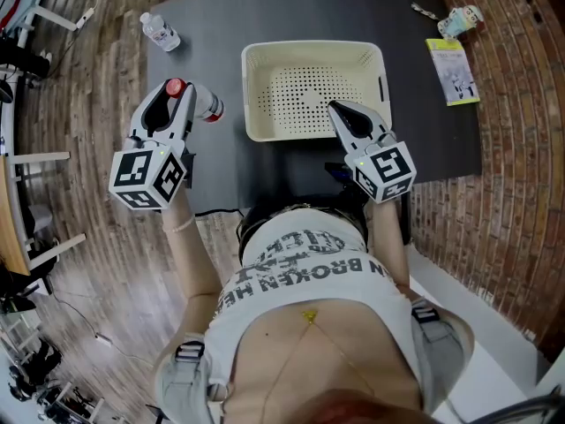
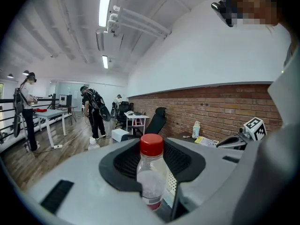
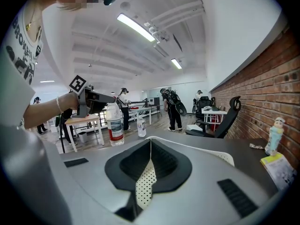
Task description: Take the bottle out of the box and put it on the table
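Note:
A clear bottle with a red cap is held upright over the dark table, just left of the cream perforated basket. My left gripper is shut on it. In the left gripper view the bottle stands between the black pads, gripped below its neck. My right gripper is shut and empty at the basket's front right rim. In the right gripper view the jaws meet in a thin slit, and the held bottle shows at the left.
A second bottle with a white cap stands at the table's far left corner. A yellow booklet and a small figurine lie at the far right. Brick flooring borders the table on the right. People and desks fill the room behind.

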A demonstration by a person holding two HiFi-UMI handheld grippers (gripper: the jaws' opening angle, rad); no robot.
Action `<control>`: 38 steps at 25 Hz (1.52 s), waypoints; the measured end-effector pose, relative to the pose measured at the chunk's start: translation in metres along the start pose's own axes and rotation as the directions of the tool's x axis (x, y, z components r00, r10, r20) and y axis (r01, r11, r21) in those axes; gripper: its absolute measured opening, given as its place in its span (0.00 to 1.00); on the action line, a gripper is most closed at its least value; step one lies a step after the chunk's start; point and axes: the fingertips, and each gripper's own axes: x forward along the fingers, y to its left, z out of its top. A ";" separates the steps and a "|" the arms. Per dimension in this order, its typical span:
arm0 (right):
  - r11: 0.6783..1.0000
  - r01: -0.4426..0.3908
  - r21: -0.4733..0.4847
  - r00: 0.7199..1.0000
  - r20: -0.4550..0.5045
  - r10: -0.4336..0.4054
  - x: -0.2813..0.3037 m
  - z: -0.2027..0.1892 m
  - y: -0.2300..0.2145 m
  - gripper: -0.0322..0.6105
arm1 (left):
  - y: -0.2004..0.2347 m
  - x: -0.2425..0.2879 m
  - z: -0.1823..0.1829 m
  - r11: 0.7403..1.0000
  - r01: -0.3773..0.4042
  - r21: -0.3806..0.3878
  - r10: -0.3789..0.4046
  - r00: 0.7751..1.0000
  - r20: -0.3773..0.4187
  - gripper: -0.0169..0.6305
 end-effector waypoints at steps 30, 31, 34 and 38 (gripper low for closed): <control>1.000 -0.009 0.007 1.000 -0.025 0.009 0.005 -0.008 0.002 0.06 | 0.009 0.020 -0.136 0.992 -0.094 -0.079 0.083 0.988 -0.131 0.25; 1.000 -0.011 0.007 1.000 -0.026 0.011 0.005 -0.009 0.002 0.06 | 0.007 0.019 -0.137 0.993 -0.094 -0.074 0.084 0.989 -0.125 0.25; 1.000 -0.014 0.009 1.000 -0.028 0.014 0.005 -0.010 0.002 0.06 | -0.001 0.018 -0.138 0.996 -0.082 -0.046 0.077 0.991 -0.110 0.25; 1.000 -0.020 0.014 0.999 -0.027 0.021 0.007 -0.011 0.002 0.06 | -0.004 0.014 -0.141 0.995 -0.088 -0.045 0.083 0.992 -0.095 0.25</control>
